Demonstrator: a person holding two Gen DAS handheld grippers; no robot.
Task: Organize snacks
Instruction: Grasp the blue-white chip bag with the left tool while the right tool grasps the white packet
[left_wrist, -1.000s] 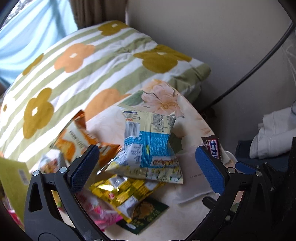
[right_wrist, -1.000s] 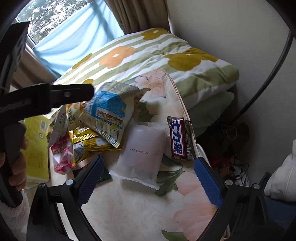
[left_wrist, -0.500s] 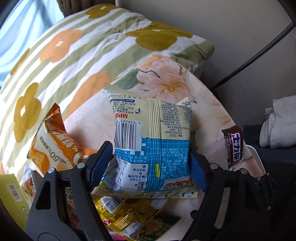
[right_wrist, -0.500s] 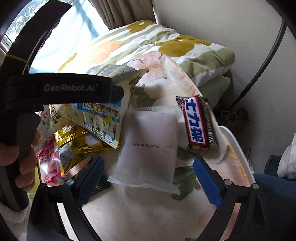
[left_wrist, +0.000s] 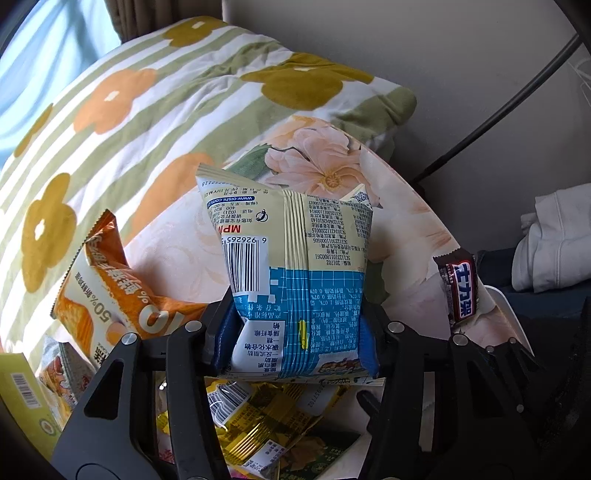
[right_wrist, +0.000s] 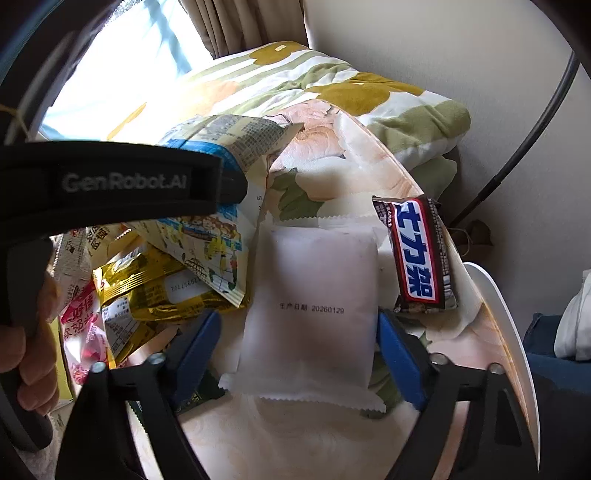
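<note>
My left gripper (left_wrist: 295, 339) is shut on a blue and cream snack bag (left_wrist: 295, 258) and holds it upright above the pile; the bag also shows in the right wrist view (right_wrist: 221, 155). My right gripper (right_wrist: 299, 347) is open, its blue pads on either side of a white sachet (right_wrist: 310, 302) lying flat on the floral table. A brown chocolate bar (right_wrist: 417, 251) lies just right of the sachet. Gold packets (right_wrist: 155, 291), a pink packet (right_wrist: 81, 325) and an orange bag (left_wrist: 107, 288) lie in a heap at the left.
The floral-cloth table (right_wrist: 303, 435) is small, with a white rim (right_wrist: 498, 317) at the right. A striped flowered duvet (left_wrist: 129, 110) lies behind it. A yellow box (left_wrist: 26, 398) stands at the far left. A black cable (left_wrist: 498, 118) runs down the wall. White cloth (left_wrist: 554, 240) lies at the right.
My left gripper has closed on the blue and cream bag and lifted it upright. My right gripper has moved forward over the white sachet and its jaws have narrowed around it.
</note>
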